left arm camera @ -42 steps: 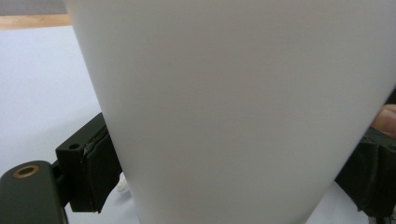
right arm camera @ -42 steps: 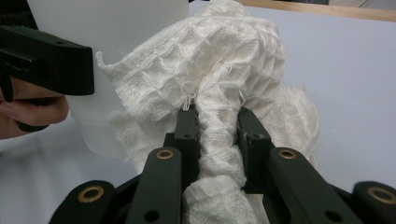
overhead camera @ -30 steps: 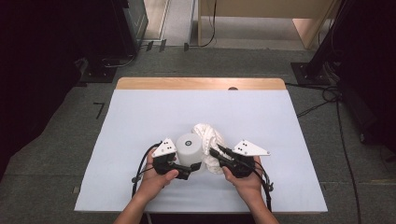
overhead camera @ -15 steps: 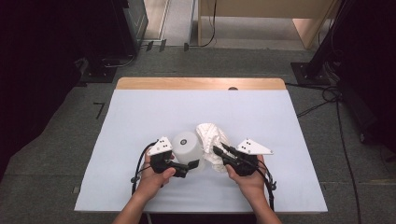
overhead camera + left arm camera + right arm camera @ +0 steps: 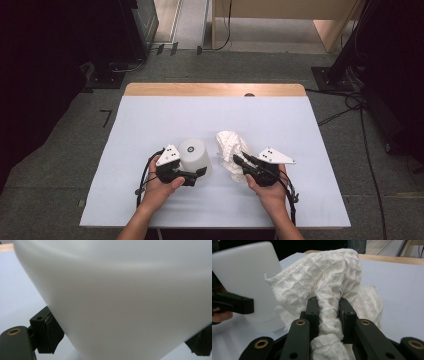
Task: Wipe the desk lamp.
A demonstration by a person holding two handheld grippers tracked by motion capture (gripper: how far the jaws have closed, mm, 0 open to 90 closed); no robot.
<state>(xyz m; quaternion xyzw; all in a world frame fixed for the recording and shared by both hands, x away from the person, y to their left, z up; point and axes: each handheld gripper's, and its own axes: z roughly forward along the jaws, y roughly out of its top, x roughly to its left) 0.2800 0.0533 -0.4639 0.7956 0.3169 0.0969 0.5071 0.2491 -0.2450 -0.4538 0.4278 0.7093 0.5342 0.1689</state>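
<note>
1. The work in hand looks like wiping a white cup point(image 5: 194, 155) with a white waffle cloth point(image 5: 231, 150) — both sit just below the middle of the high view, on the pale blue table cover point(image 5: 150, 120).

2. Already done, as the pictures show it: each tool has its thing. The left gripper point(image 5: 196, 174) has its jaws on either side of the cup's lower wall, pads point(image 5: 51, 333) against it, so it is clamped on the cup, which stands mouth-down. In the left gripper view the cup's wall spreads across most of the frame.

3. The right gripper point(image 5: 328, 308) has its jaws pinched tight on a rolled fold of the cloth, the rest bunching up above them in the centre of the right gripper view.

4. Cup and cloth are near but apart in the high view, with a strip of cover between them; in the right gripper view the cup point(image 5: 247, 282) stands at the left, just beside the cloth's edge.

5. Left to do, by my judgement — bring the cloth onto the cup's wall and rub round it. No contact shows, so the wiping itself appears not yet begun.
</note>
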